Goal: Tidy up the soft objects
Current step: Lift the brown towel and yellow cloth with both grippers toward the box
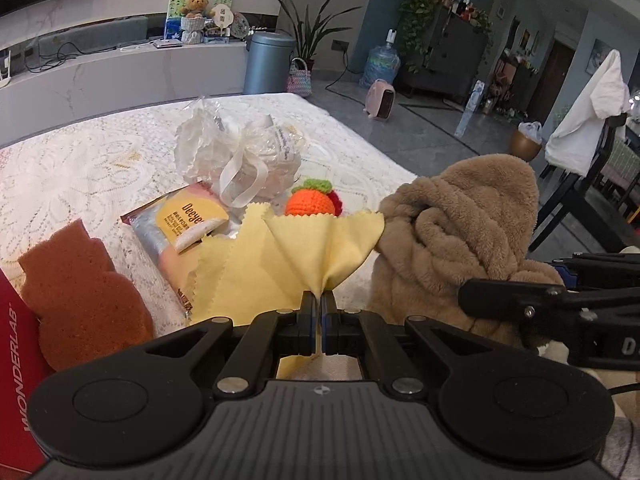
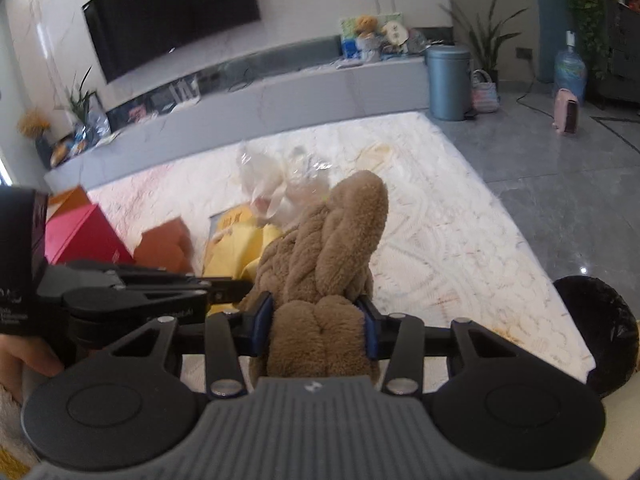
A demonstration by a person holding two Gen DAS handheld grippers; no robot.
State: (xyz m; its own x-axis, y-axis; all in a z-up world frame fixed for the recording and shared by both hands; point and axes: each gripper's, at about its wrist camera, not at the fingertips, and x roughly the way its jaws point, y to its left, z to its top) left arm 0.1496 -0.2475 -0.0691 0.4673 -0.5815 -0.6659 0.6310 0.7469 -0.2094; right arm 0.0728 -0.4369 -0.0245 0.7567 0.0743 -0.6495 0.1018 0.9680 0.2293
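Soft things are what I'm sorting, and I have one in each hand. My left tongs (image 1: 321, 300) are pressed together on a gathered pinch of the yellow cloth (image 1: 280, 256), which fans out from the tips over the lace-covered bench (image 1: 80, 160) and lies across the wrapped packet (image 1: 180, 224). My right tongs (image 2: 316, 320) are clamped on a fold of the brown plush fabric (image 2: 328, 256), the blue pads sunk into the pile on both sides, with the bulk of it bunched ahead of the tips and, as I judge it, resting on the bench just right of the cloth.

The risks I see from here:

- The cloth is held by a thin gather only. A quick pull could slip it free.
- The cloth's far edge touches the crocheted orange fruit (image 1: 310, 202) and lies near the ribboned cellophane bundle (image 1: 240, 160). Dragging it could roll the fruit or snag the ribbon.
- The plush is bulky (and likely heavy for so small a bite), so lifting could let it sag out of the pads.
- The two tongs sit close, and the right one shows in the left view. Crossing paths could knock them together.
- The brown sponge (image 1: 84, 292) and red box (image 1: 16, 360) crowd the left side, leaving little room to swing.
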